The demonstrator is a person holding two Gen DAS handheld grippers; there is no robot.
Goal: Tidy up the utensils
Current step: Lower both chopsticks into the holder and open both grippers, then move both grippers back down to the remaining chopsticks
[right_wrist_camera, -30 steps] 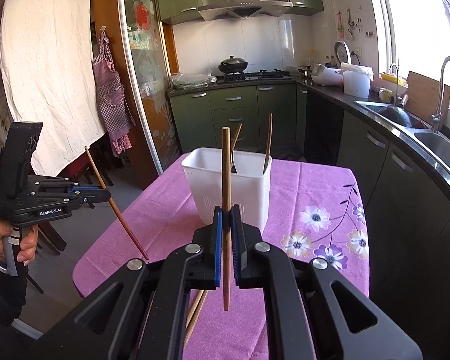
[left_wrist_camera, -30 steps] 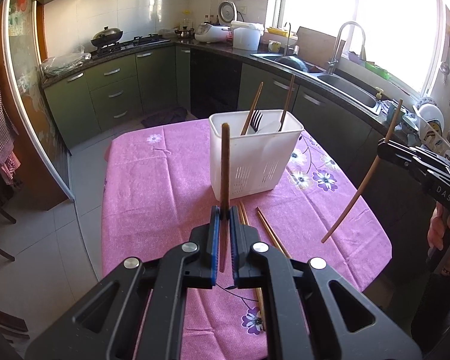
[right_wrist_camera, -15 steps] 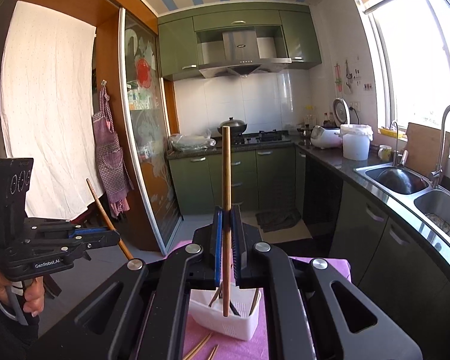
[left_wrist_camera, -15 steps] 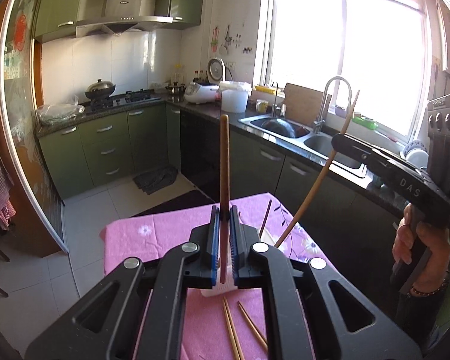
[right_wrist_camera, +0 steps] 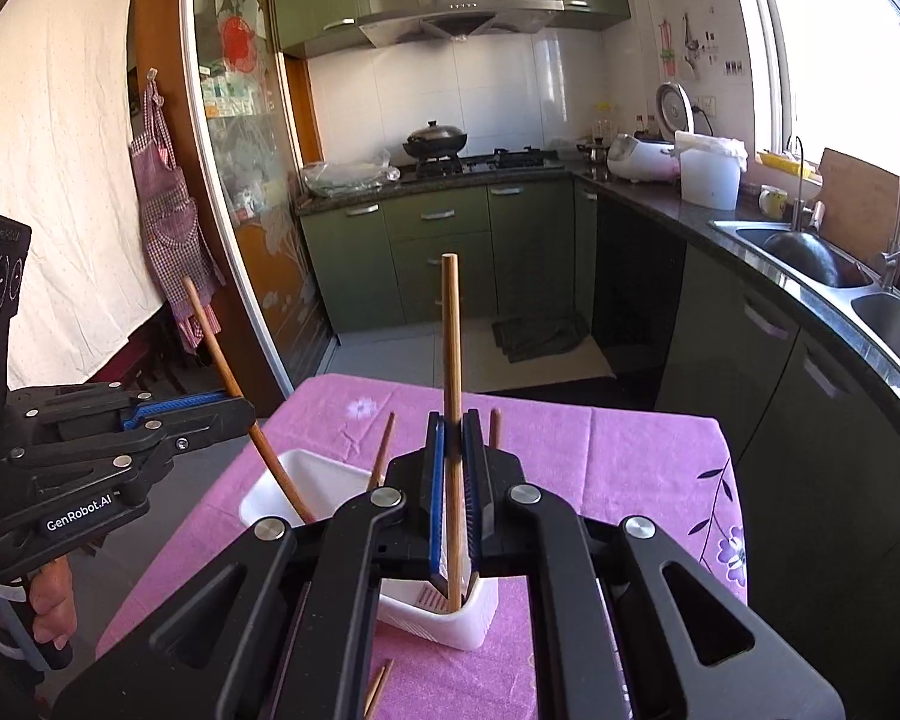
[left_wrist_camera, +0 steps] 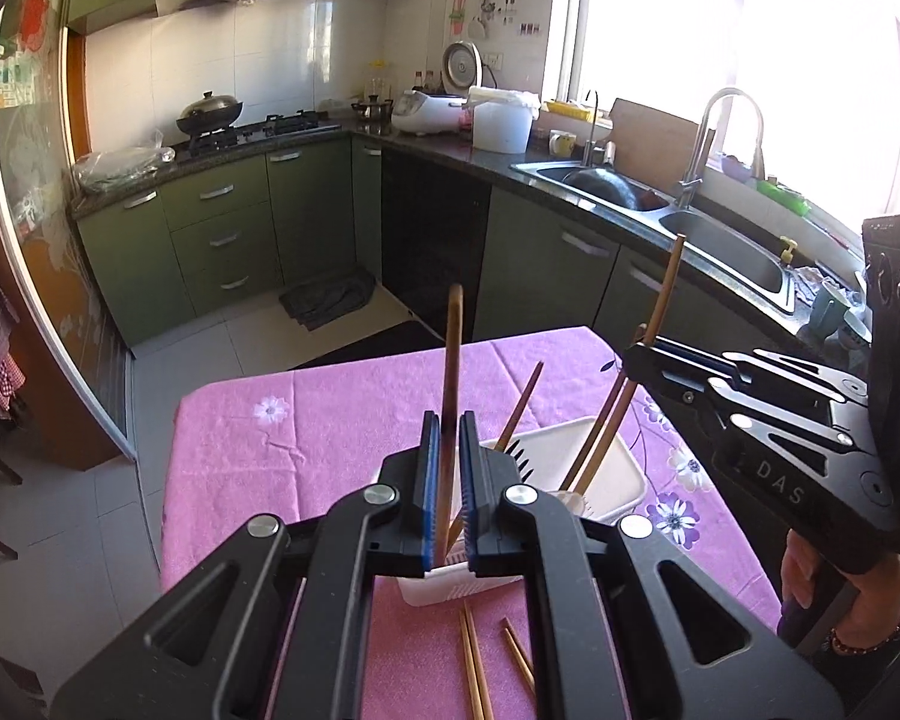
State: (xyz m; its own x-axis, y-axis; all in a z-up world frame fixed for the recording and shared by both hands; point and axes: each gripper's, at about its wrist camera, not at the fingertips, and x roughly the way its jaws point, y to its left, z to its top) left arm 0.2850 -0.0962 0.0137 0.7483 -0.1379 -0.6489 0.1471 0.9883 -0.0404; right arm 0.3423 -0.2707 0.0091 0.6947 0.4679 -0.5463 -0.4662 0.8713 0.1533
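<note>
A white utensil holder stands on the pink tablecloth and holds a few chopsticks and a dark fork. It also shows in the right wrist view. My left gripper is shut on a brown chopstick, upright, with its lower end inside the holder. My right gripper is shut on another chopstick, upright, tip down in the holder's near corner. Each gripper shows in the other's view: the right gripper, the left gripper.
Several loose chopsticks lie on the pink flowered tablecloth in front of the holder. Green kitchen cabinets, a stove and a sink counter surround the table. A person's hands hold both grippers' handles.
Both grippers have tilted down from the raised position and lowered their chopsticks. The tips now sit inside the white holder.
</note>
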